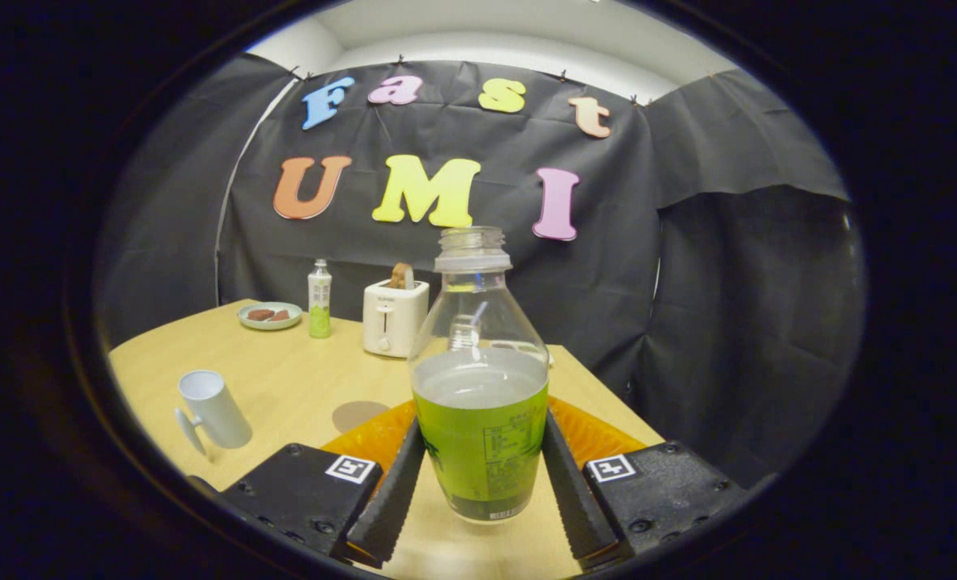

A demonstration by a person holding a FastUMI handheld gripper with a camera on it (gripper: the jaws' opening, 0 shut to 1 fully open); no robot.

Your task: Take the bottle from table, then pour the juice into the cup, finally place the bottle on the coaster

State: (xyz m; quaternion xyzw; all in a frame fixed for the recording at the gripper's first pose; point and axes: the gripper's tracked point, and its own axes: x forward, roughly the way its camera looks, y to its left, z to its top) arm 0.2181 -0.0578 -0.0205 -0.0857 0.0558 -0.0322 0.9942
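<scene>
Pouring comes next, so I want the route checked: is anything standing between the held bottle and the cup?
Nothing visible does. The gripper is shut on the bottle, and the cup sits ahead to the left across bare table. The toaster stands farther back.

i see a wooden desk; beyond my claw lie a white cup, round coaster, toaster, small bottle and plate.
</scene>
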